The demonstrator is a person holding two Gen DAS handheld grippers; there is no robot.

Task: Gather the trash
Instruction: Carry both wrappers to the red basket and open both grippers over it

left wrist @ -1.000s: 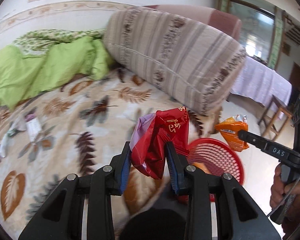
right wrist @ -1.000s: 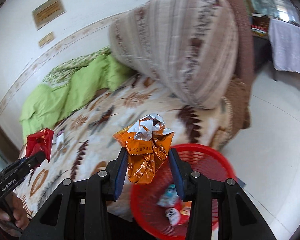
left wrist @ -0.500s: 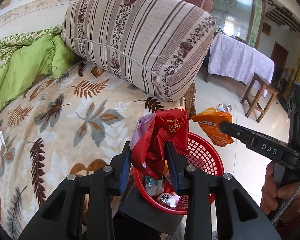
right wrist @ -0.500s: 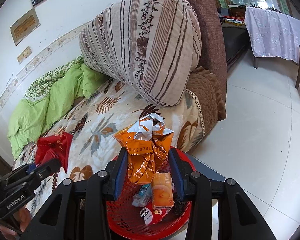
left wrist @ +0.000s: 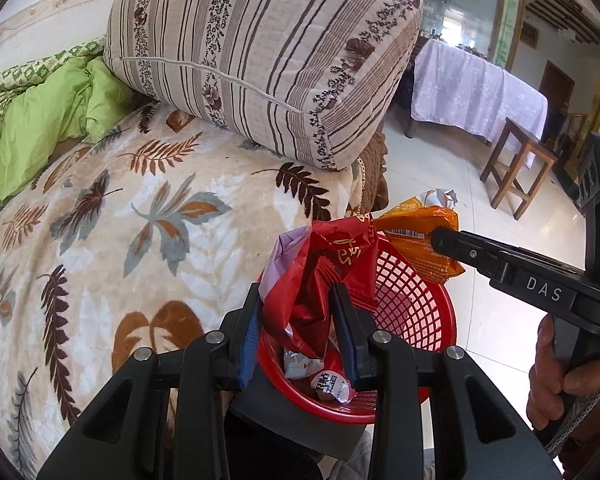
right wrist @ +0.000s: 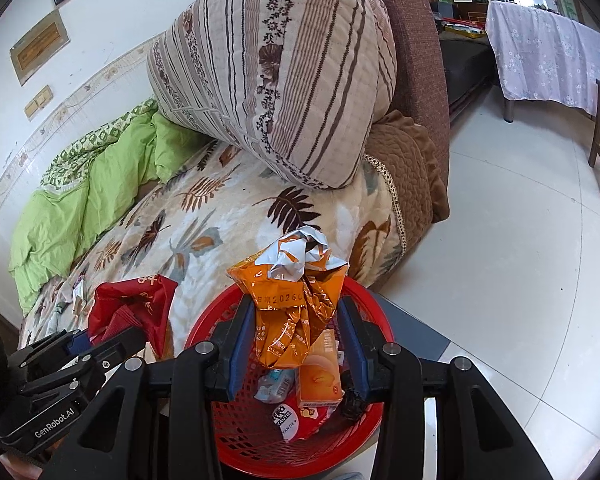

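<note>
red wrapper [left wrist: 320, 280], orange wrapper [right wrist: 292, 316] now over red basket [right wrist: 204, 328], each pinched in hand-held gripper.

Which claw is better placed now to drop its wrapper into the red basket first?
Right, probably. The right claw holds the orange wrapper above the middle of the red basket. The left claw holds the red wrapper nearer the rim.

Red wrapper [left wrist: 324, 276], orange wrapper [right wrist: 296, 312]: crinkled glossy foil-plastic. Red basket [right wrist: 364, 420]: shiny plastic mesh. Leaf blanket [left wrist: 140, 220]: plush cloth. Striped pillow [left wrist: 260, 52]: quilted cloth. Floor [right wrist: 500, 260]: glossy tile.
</note>
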